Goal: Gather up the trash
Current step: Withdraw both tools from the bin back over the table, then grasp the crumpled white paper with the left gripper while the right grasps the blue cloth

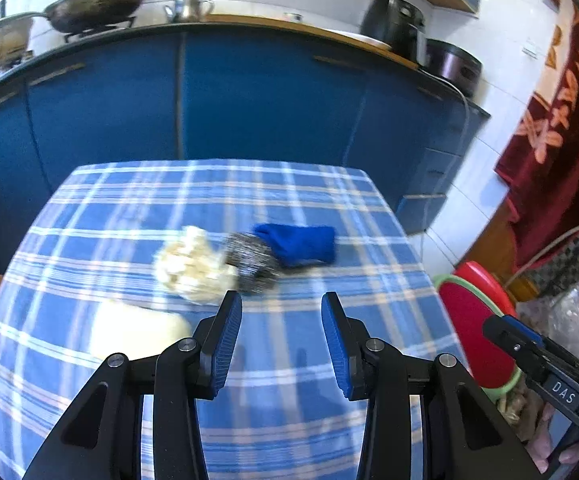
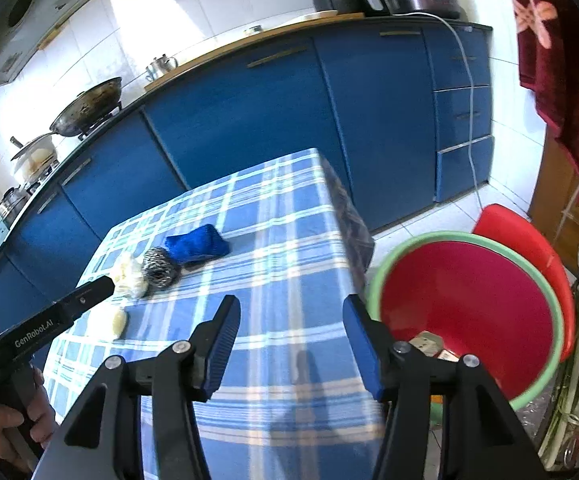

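My left gripper (image 1: 281, 304) is partly open with nothing between its blue pads; it hangs over the near part of the table (image 1: 329, 200), which carries a blue plaid cloth. My right gripper (image 2: 291, 308) stands wider, also empty, over the table's right edge. Just right of that edge, on the floor, sits the bin (image 2: 469, 312), red inside with a green rim; some scraps lie at its bottom. On the table, ahead of the left gripper, lies a pale lump (image 1: 137, 332). Beyond it, in a touching row, lie a crumpled tissue (image 1: 193, 268), a steel scourer (image 1: 249, 264) and a blue cloth (image 1: 301, 244). Farthest are the blue cabinets (image 1: 249, 92) and the counter with a wok (image 1: 97, 4), a kettle (image 1: 187, 6) and two cookers.
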`<state>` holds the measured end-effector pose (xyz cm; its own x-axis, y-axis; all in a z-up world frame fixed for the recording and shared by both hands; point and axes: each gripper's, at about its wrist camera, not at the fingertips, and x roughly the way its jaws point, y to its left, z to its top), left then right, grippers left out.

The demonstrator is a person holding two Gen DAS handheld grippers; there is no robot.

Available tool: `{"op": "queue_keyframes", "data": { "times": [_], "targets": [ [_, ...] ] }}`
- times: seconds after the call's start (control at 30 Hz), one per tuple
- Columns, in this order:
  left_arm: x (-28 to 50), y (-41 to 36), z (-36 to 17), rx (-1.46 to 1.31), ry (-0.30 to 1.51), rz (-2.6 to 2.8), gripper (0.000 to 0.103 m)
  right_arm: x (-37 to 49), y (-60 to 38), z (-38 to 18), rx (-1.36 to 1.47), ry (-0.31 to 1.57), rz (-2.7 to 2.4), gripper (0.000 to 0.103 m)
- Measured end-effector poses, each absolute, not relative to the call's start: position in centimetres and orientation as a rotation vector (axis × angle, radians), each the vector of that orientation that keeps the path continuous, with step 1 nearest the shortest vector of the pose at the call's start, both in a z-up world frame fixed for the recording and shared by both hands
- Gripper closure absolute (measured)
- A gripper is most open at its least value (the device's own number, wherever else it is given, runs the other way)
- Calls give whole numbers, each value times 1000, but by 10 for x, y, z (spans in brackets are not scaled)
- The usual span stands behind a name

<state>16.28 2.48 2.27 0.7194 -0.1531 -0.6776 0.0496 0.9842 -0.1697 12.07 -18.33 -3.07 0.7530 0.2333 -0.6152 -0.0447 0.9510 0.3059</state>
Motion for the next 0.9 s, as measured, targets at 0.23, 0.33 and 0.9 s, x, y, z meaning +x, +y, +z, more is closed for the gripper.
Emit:
{"op": "queue_keyframes", "data": {
  "times": [0.23,0.33,0.9],
  "targets": [
    [172,56,22,-152,753,-61,61,138,-156,-26,265,718,184,45],
    [181,66,16,-157,763,-45,61,148,-146,-23,259,722,194,44],
    [230,91,-17,-216,832,-45,61,222,-98,-37,240,773,202,43]
  ]
}}
